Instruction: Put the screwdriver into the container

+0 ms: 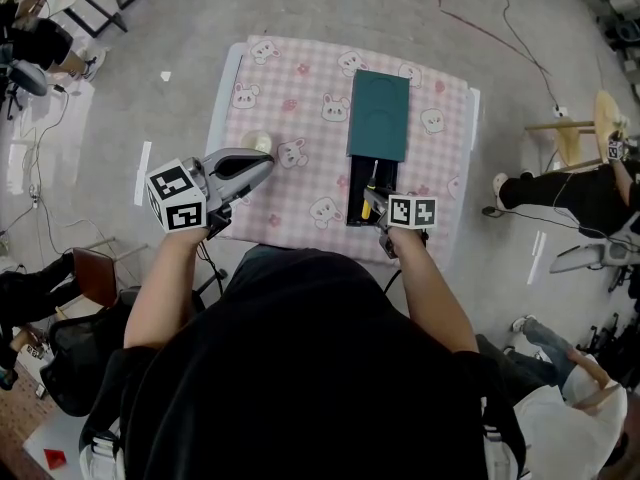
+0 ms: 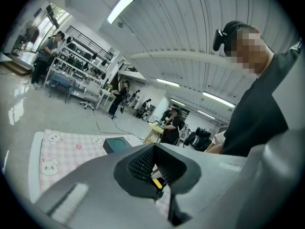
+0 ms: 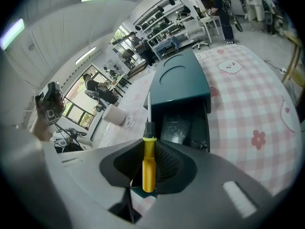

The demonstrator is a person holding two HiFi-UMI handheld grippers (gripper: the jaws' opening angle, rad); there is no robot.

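A yellow-handled screwdriver (image 3: 148, 163) sits in my right gripper (image 3: 150, 170), which is shut on its handle; the metal shaft points forward. In the head view that gripper (image 1: 373, 204) hovers over the open near end of the dark teal container (image 1: 378, 113) on the pink checked table. The container's lid (image 3: 181, 82) is slid back, and its black inside (image 3: 185, 128) shows just beyond the screwdriver tip. My left gripper (image 1: 262, 163) is held above the table's left half, shut with nothing in it (image 2: 155, 168). It is well apart from the container (image 2: 116, 144).
A small white round object (image 1: 258, 140) stands on the cloth near the left gripper. The table's near edge (image 1: 300, 243) is close to my body. People sit around the table on the floor, a wooden stool (image 1: 580, 133) stands at the right, and cables run across the floor.
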